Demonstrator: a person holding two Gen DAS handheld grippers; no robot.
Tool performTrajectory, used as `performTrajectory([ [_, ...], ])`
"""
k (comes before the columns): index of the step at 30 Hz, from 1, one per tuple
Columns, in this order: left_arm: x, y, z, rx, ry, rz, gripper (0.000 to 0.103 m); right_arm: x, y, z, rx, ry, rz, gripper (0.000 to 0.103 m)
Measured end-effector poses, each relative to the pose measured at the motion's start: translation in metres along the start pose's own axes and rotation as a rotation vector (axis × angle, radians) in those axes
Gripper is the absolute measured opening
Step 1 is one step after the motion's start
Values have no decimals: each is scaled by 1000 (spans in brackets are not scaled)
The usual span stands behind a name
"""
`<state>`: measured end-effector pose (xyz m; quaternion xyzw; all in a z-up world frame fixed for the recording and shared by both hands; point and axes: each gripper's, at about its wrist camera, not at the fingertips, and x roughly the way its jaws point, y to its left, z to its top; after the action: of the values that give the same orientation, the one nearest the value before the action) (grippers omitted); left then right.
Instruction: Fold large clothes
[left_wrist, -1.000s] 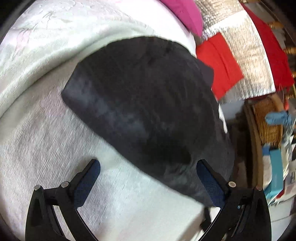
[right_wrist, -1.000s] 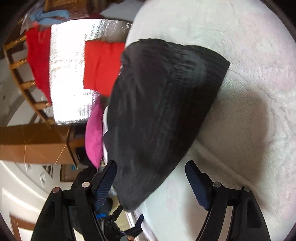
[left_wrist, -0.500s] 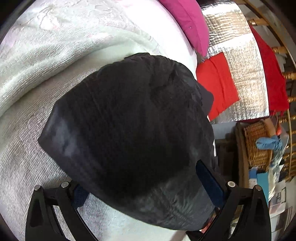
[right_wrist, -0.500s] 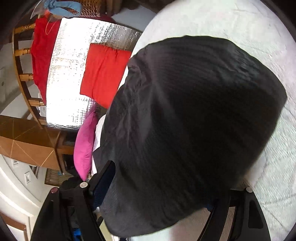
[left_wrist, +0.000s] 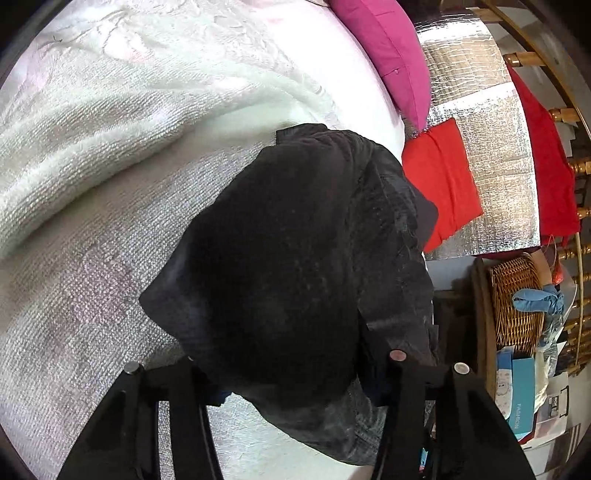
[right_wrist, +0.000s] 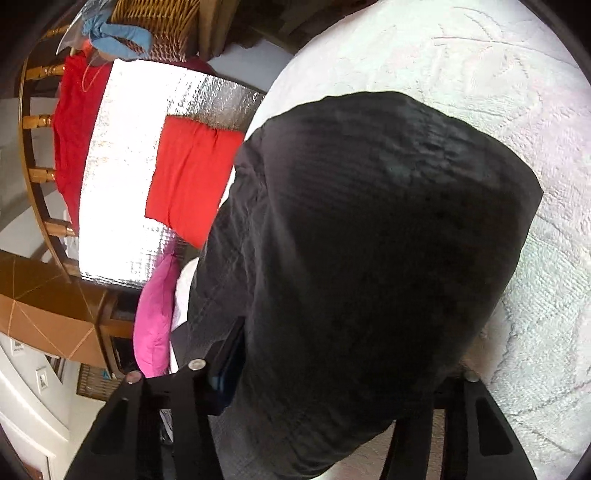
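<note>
Black, soft garment (left_wrist: 295, 258) bunches on the towel (left_wrist: 92, 258), both grippers, left (left_wrist: 291, 373) and right (right_wrist: 340, 376), just closing onto its thick near edge, likeliest to slip.

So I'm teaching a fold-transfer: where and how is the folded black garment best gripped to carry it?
By the near thick folded edge of the black garment, from the bed's near side, one gripper towards each end. That edge faces both cameras and holds the layers together.

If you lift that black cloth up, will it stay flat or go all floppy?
Probably floppy: the black cloth already bunches and wrinkles between the jaws. It looks thin, so likely light. Its free edge would probably sag toward the white bedspread.
</note>
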<state>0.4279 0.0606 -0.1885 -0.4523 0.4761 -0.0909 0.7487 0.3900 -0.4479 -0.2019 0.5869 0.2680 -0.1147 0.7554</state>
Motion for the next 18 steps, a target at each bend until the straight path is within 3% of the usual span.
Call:
performTrajectory([
  [9, 5, 3, 6, -42, 0, -17, 67, 1, -17, 16, 23, 123, 70, 61],
  [18, 7, -1, 7, -18, -14, 7, 62, 0, -34, 22, 90, 149, 117, 69],
])
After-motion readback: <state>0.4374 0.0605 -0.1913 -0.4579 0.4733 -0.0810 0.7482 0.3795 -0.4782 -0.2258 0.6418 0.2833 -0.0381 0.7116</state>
